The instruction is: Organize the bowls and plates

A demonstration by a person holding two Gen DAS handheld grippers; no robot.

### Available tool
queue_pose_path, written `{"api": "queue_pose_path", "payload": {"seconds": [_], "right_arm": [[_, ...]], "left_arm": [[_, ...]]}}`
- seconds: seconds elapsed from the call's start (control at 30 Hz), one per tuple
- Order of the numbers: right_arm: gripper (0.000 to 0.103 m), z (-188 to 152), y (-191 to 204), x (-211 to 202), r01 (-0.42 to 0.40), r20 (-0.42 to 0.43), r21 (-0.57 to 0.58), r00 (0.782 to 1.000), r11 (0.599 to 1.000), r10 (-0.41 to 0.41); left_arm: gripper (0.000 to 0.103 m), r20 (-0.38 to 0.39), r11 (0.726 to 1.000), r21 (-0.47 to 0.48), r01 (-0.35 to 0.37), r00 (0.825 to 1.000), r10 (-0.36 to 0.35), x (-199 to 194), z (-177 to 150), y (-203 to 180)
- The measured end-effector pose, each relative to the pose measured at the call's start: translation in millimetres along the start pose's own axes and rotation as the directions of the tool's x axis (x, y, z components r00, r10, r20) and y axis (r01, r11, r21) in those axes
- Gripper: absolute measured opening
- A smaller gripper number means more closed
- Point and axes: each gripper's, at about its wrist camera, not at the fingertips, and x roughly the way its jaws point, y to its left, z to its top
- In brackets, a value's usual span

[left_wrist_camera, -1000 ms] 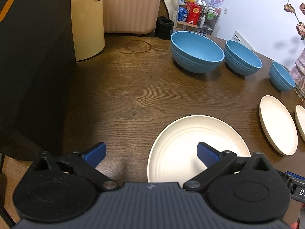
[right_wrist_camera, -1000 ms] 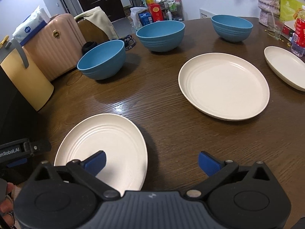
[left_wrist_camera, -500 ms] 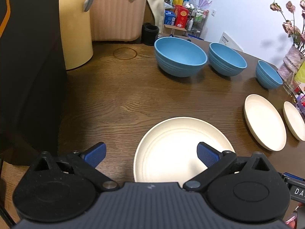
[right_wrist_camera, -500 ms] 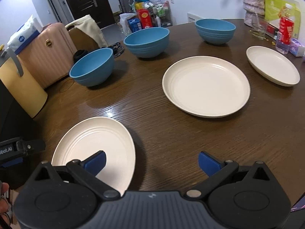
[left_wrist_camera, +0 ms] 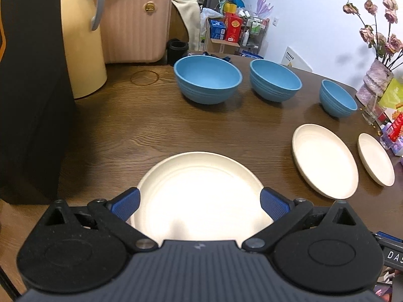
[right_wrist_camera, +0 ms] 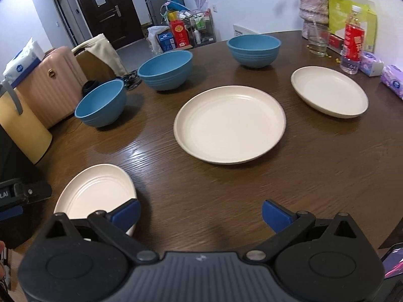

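Observation:
Three cream plates and three blue bowls stand on a dark wooden table [left_wrist_camera: 141,125]. My left gripper [left_wrist_camera: 200,205] is open, its blue pads on either side of the near plate [left_wrist_camera: 201,191] and above it. In the right wrist view this near plate [right_wrist_camera: 95,191] lies at the lower left. My right gripper [right_wrist_camera: 200,214] is open over bare wood, with the middle plate [right_wrist_camera: 230,123] ahead and the far plate [right_wrist_camera: 328,91] to the right. The bowls form a row at the back: large [left_wrist_camera: 207,79], medium [left_wrist_camera: 274,80], small [left_wrist_camera: 337,98].
A cream bin [left_wrist_camera: 83,50] and a pink suitcase [left_wrist_camera: 136,25] stand off the table's left edge. A vase [right_wrist_camera: 313,2], a glass [right_wrist_camera: 317,40], a red-labelled bottle [right_wrist_camera: 354,40] and tissue packs [right_wrist_camera: 393,78] crowd the far right. A dark panel [left_wrist_camera: 30,88] is at the left.
Both grippers have pulled back and risen, so more of the table shows. The near plate now lies centred between my left fingers. Nothing has been taken hold of.

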Motion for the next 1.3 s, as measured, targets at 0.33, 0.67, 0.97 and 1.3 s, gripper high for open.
{"api": "queue_pose_path", "payload": {"seconds": [0.33,0.67,0.97,1.3], "right_arm": [[0.103,7.6,-42.3,-19.7,-0.002,0.027,-0.009,1.000,1.000,0.002],[0.103,12.1,-75.4,-30.0,0.013,0.037,-0.044,0.999,0.999,-0.011],[0.103,19.1,-93.3,-27.7,0.023,0.035,-0.010,0.999,1.000,-0.022],[0.103,38.4,-102.3,-10.6,0.068,0.021,0.027,0.997,0.997,-0.068]], "left_arm": [[0.103,0.007,1.000,0.001,-0.003,1.000,0.003,-9.3,-13.1,-52.4],[0.103,0.016,1.000,0.003,0.003,1.000,-0.003,-14.3,-25.7,-99.5],[0.103,0.022,0.999,0.044,0.003,1.000,-0.004,-9.9,-11.4,-129.7],[0.103,-0.005,0.996,0.088,0.010,1.000,-0.009,15.4,13.8,-146.9]]}}
